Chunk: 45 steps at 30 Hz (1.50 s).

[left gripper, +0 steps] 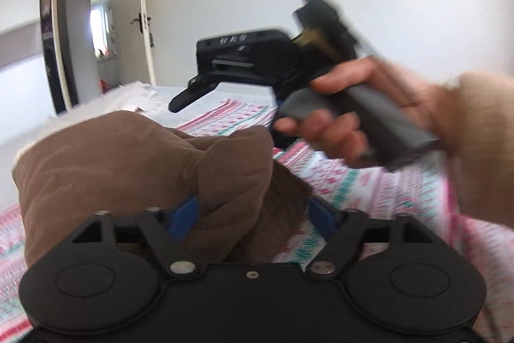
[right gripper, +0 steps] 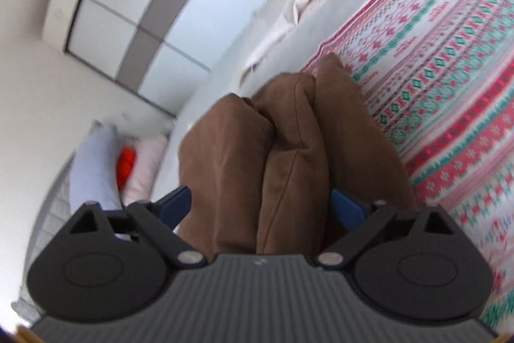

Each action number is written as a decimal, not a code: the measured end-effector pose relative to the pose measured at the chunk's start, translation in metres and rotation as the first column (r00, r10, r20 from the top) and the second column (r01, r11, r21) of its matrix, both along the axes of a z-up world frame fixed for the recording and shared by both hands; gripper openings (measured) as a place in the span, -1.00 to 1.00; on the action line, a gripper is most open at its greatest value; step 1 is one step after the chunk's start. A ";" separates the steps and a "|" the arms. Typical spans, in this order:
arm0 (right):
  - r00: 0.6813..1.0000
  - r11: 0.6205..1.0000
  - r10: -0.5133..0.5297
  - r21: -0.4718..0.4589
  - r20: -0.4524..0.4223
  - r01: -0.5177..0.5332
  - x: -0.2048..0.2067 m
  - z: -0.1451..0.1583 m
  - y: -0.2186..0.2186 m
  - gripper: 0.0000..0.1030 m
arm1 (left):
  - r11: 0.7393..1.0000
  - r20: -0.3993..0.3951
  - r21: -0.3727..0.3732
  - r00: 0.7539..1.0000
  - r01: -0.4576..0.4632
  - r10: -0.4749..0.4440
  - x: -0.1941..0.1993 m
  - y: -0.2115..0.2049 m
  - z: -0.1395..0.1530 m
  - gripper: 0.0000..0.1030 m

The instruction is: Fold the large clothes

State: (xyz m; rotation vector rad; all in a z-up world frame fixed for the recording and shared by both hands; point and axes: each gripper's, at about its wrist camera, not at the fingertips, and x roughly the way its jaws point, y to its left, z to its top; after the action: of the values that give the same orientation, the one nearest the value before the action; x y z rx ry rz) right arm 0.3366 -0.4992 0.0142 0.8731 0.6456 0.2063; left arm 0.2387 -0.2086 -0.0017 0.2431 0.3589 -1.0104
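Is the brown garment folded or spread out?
Folded: the brown garment sits bunched in thick stacked layers on the patterned bedspread.

Brown garment [left gripper: 135,169] is bunched between the spread blue fingers [left gripper: 184,219] of the left gripper [left gripper: 253,214] — patterned bedspread [left gripper: 369,192] beneath.

A home bedroom: a bed [right gripper: 289,31] with a patterned blanket [right gripper: 449,60], pillows [right gripper: 144,163] at one end, a wardrobe [right gripper: 135,8], and an open door [left gripper: 131,21].
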 end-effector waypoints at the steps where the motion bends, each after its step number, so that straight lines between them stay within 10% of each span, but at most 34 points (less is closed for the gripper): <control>1: 1.000 1.000 0.021 0.001 -0.008 -0.021 0.009 0.003 0.000 0.89 | 1.000 -0.036 -0.026 0.999 0.003 -0.004 0.003 0.008 0.006 0.71; 11: 0.973 0.954 0.173 -0.217 -0.155 -0.205 0.054 0.022 0.054 0.87 | 0.953 -0.261 -0.140 0.938 -0.269 0.226 0.057 0.094 0.014 0.91; 16: 0.956 0.765 0.244 -0.574 -0.162 -0.293 0.040 0.038 0.123 -0.52 | 0.889 -0.369 -0.163 0.862 -0.429 0.348 0.087 0.118 -0.004 0.92; 19: 0.963 0.738 0.259 -0.626 -0.079 -0.250 0.022 0.057 0.138 -0.67 | 0.837 -0.461 -0.193 0.800 -0.512 0.384 0.102 0.132 -0.013 0.91; 25: 0.951 0.827 0.274 -0.540 0.140 -0.159 -0.030 0.112 0.091 -0.72 | 0.797 -0.557 -0.240 0.751 -0.554 0.354 0.115 0.143 -0.010 0.92; 29: 0.985 0.893 0.143 -0.442 0.096 -0.087 -0.034 0.075 0.025 -0.65 | 0.813 -0.587 -0.230 0.742 -0.535 0.323 0.125 0.130 -0.020 0.92; 34: 0.999 0.929 0.015 -0.370 -0.032 -0.026 -0.040 -0.002 -0.018 0.46 | 0.803 -0.677 -0.229 0.683 -0.551 0.275 0.145 0.109 -0.042 1.00; 40: 0.997 0.995 0.055 -0.085 -0.051 -0.059 -0.036 -0.028 -0.044 0.80 | 0.771 -0.825 -0.265 0.550 -0.579 0.129 0.165 0.103 -0.068 1.00; 43: 0.990 0.994 0.095 0.070 -0.100 -0.089 -0.026 -0.053 -0.047 0.80 | 0.746 -0.894 -0.290 0.447 -0.599 0.011 0.174 0.101 -0.089 1.00; 45: 0.988 0.983 0.098 0.164 -0.122 -0.077 -0.024 -0.073 -0.047 0.52 | 0.751 -0.894 -0.292 0.449 -0.592 0.006 0.172 0.100 -0.086 0.96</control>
State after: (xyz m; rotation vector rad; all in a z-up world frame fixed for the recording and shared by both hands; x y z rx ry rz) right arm 0.3131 -0.5466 -0.0584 1.0185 0.7984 0.2852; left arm 0.4107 -0.1082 -0.0876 -0.9505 0.9551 -0.7302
